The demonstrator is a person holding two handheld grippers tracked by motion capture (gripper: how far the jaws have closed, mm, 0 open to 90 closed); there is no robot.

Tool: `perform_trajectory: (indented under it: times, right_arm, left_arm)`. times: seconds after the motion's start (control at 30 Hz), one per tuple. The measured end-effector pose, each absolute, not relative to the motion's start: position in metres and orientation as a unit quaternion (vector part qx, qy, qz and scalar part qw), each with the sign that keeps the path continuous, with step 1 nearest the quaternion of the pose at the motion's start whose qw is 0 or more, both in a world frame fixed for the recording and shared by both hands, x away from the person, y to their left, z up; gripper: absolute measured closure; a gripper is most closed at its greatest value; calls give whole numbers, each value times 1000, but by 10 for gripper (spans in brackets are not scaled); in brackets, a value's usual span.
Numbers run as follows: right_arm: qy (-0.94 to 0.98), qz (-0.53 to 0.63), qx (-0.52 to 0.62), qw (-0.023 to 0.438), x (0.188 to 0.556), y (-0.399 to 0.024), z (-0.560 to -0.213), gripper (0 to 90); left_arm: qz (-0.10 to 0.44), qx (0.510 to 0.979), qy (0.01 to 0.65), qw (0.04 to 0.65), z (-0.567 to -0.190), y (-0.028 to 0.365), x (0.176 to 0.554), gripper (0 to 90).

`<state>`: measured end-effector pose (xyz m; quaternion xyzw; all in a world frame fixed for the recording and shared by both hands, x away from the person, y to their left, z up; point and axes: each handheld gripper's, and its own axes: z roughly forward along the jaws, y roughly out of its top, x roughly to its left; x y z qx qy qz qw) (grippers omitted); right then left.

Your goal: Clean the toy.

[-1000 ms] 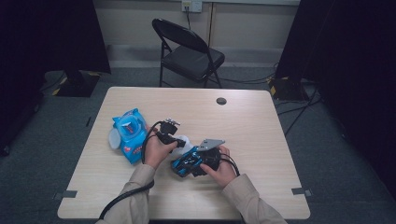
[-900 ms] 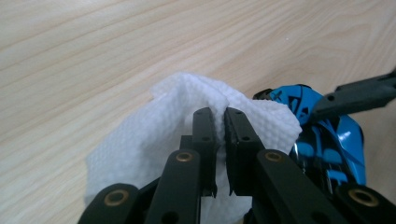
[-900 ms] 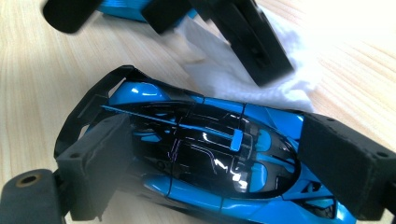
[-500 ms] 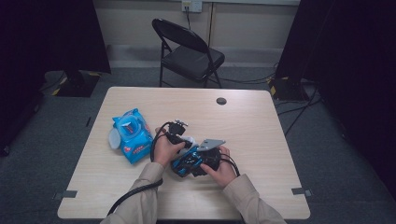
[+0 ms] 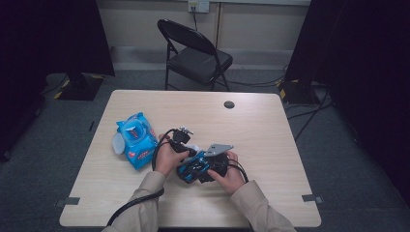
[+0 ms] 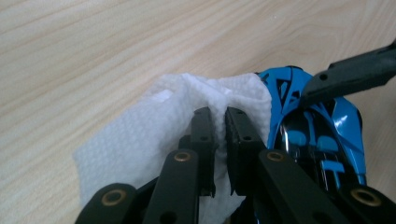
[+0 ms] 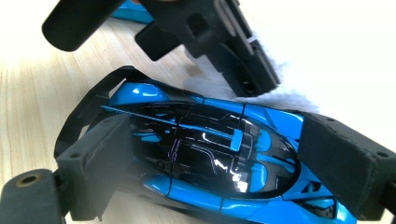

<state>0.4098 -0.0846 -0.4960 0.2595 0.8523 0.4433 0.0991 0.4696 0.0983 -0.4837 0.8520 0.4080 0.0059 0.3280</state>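
Spreading across the middle of the high view, the wooden table (image 5: 270, 135) carries everything at hand, with a black folding chair (image 5: 196, 55) standing on the floor beyond its far edge. On the person's left side of the table lies a blue packet of wipes (image 5: 135, 140), near the hands but apart from them. Close to the near edge, between the two hands, sits a blue and black toy car (image 7: 210, 158), resting on the tabletop. The right gripper (image 7: 210, 163) has its jaws closed around the car, one pad against each end, so the car is clamped lengthwise. The left gripper (image 6: 219, 130) has its jaws nearly together and pinches a bunched white wipe (image 6: 140, 140) between the pads. In the left gripper view that wipe touches the blue edge of the car. In the right gripper view the left gripper's jaws come in from above with the white wipe just behind the car. A small dark round spot (image 5: 229, 104) marks the table's far side, well apart from the work.
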Motion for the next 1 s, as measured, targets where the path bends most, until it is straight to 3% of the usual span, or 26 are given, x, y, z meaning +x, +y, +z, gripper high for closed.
perform_trajectory:
  times: [1.0]
  right_arm:
    - [852,443,259,99,410,-85,-496,99]
  left_arm:
    - [0,870,392,298,-478,130,445,823]
